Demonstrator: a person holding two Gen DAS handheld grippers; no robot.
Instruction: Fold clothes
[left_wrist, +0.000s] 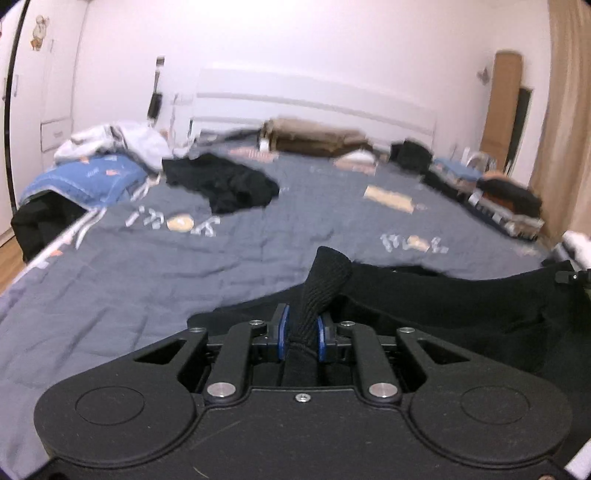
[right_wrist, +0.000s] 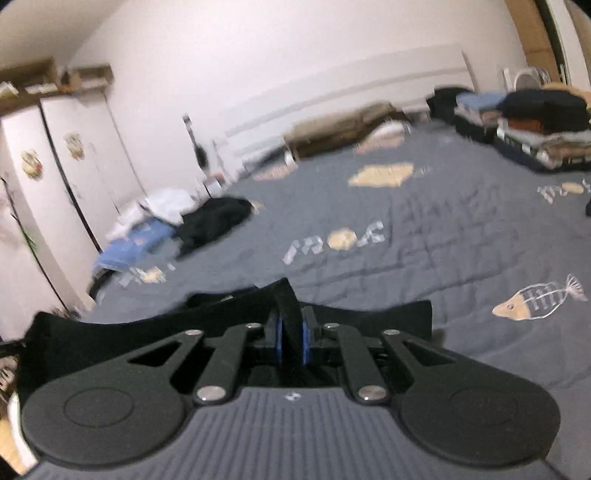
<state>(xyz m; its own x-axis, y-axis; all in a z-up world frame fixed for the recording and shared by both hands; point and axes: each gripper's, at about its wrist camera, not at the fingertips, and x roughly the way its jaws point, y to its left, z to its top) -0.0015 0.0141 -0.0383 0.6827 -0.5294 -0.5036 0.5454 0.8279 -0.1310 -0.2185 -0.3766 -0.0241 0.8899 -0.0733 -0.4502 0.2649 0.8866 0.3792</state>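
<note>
A black garment (left_wrist: 461, 314) stretches between both grippers, held up over the near part of the grey bed cover (left_wrist: 147, 280). My left gripper (left_wrist: 303, 332) is shut on a bunched black edge of it, which pokes up between the blue pads. In the right wrist view the same black garment (right_wrist: 147, 332) spreads to the left, and my right gripper (right_wrist: 291, 336) is shut on a fold of it. Another black garment (left_wrist: 225, 184) lies crumpled farther up the bed; it also shows in the right wrist view as a black garment (right_wrist: 214, 221).
White clothes (left_wrist: 122, 142) and a blue quilt (left_wrist: 85, 177) are piled at the bed's left side. Stacks of folded clothes (right_wrist: 535, 122) sit at the far right. A brown bundle (left_wrist: 314, 136) lies by the white headboard. White wardrobes (right_wrist: 55, 192) stand left of the bed.
</note>
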